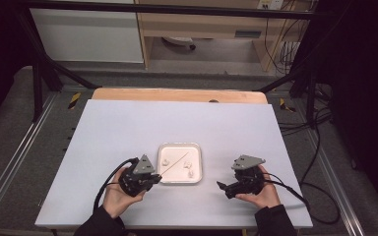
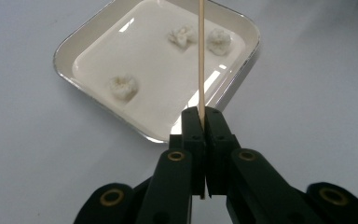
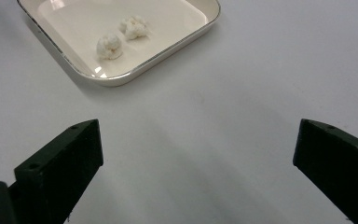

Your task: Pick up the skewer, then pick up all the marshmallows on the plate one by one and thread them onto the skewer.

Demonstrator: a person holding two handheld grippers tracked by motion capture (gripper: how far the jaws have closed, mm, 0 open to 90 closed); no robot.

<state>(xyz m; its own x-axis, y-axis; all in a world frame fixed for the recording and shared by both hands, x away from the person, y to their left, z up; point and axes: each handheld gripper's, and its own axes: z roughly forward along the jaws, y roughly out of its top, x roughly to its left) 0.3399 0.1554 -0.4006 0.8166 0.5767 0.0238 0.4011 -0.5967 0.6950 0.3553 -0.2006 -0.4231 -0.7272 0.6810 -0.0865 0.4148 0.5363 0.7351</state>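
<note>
Thin wooden skewer [image 2: 200,60], slanting over tray [image 2: 74,44]

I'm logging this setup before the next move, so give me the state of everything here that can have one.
left gripper: shut on the wooden skewer.
wooden skewer: clamped at one end, reaching out over the tray.
right gripper: open, nothing between its jaws, beside the tray over the table.
tray: flat on the table, upright.
white lumps: three, loose in the tray, none on the skewer.
</note>
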